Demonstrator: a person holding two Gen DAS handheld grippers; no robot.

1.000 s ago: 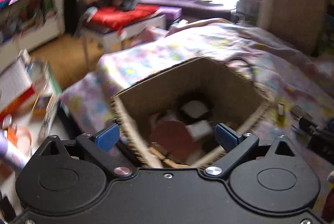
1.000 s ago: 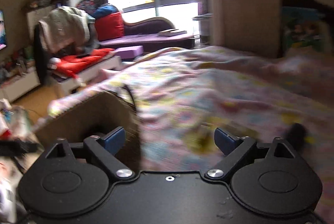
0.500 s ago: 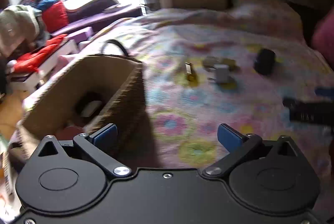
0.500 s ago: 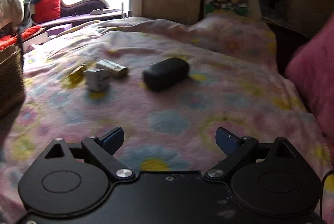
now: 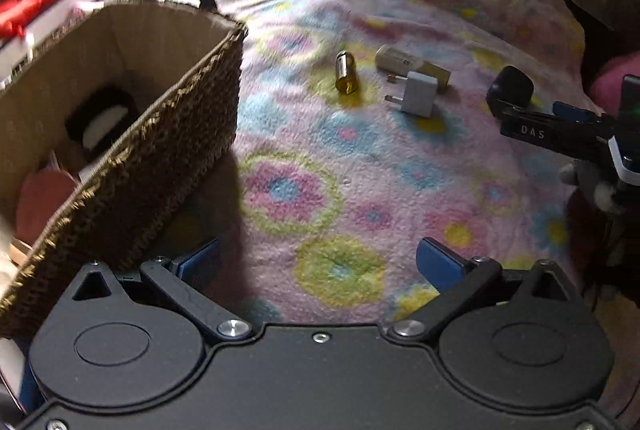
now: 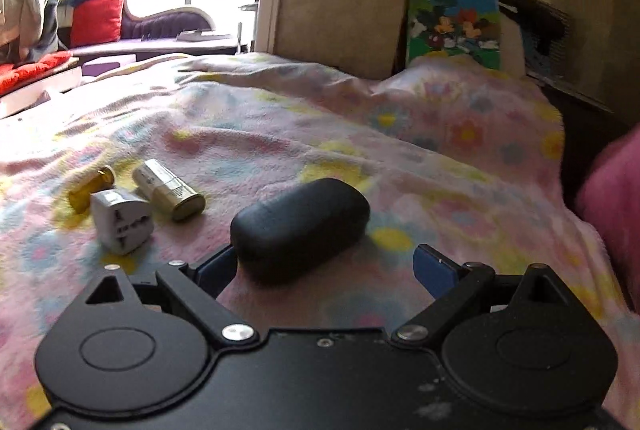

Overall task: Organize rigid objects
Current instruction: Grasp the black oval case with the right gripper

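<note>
A black oval case (image 6: 300, 222) lies on the flowered blanket just ahead of my right gripper (image 6: 324, 266), which is open and empty, its left finger beside the case's near end. Left of the case lie a white plug adapter (image 6: 120, 220), a silver-gold tube (image 6: 168, 189) and a small amber bottle (image 6: 90, 187). In the left wrist view the same bottle (image 5: 345, 73), adapter (image 5: 416, 93), tube (image 5: 408, 63) and case (image 5: 511, 85) lie ahead. My left gripper (image 5: 316, 264) is open and empty beside the woven basket (image 5: 160, 149). The right gripper shows at the right edge (image 5: 560, 129).
The basket holds several items, among them a reddish round object (image 5: 40, 197) and a dark one with a white patch (image 5: 100, 117). A pink pillow (image 6: 616, 213) lies at the right. A headboard with a cartoon picture (image 6: 454, 23) stands behind the bed.
Both grippers swung right from the basket toward the bed's loose items. The right gripper moved close up to the black case. Both stay open.
</note>
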